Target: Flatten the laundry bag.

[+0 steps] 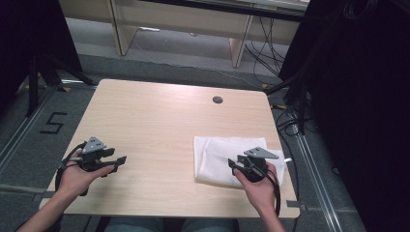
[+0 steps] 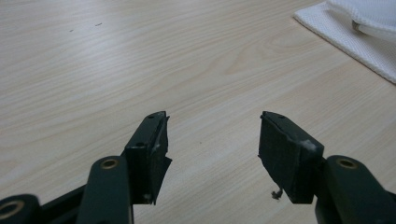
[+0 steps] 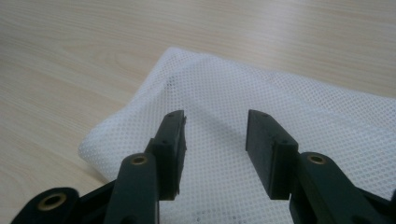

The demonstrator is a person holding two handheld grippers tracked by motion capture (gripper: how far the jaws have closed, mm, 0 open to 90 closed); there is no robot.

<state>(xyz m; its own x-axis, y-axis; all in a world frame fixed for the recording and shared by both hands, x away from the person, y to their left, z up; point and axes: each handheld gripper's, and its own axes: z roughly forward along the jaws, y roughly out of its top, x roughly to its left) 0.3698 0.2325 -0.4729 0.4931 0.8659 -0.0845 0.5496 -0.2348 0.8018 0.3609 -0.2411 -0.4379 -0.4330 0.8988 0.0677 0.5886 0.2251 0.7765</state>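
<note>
In the high view, the person's forearms come in from the bottom edge. The left hand (image 1: 77, 176) cups the left gripper (image 1: 118, 161) near the desk's (image 1: 154, 121) left front corner, jaws pointing right along the desk and spread, nothing between them. The right hand (image 1: 258, 186) holds the right gripper (image 1: 233, 164) over the near right part of a white mesh cloth (image 1: 217, 154), which lies folded flat on the desk's right front area; its jaws point left.

In the left gripper view, the left gripper (image 2: 212, 140) hangs over bare desk (image 2: 140, 60), jaws spread and empty; the cloth (image 2: 355, 37) lies well apart at upper right.

In the right gripper view, the right gripper (image 3: 215, 135) hovers just above the cloth (image 3: 261, 93), jaws spread, gripping nothing.
</note>
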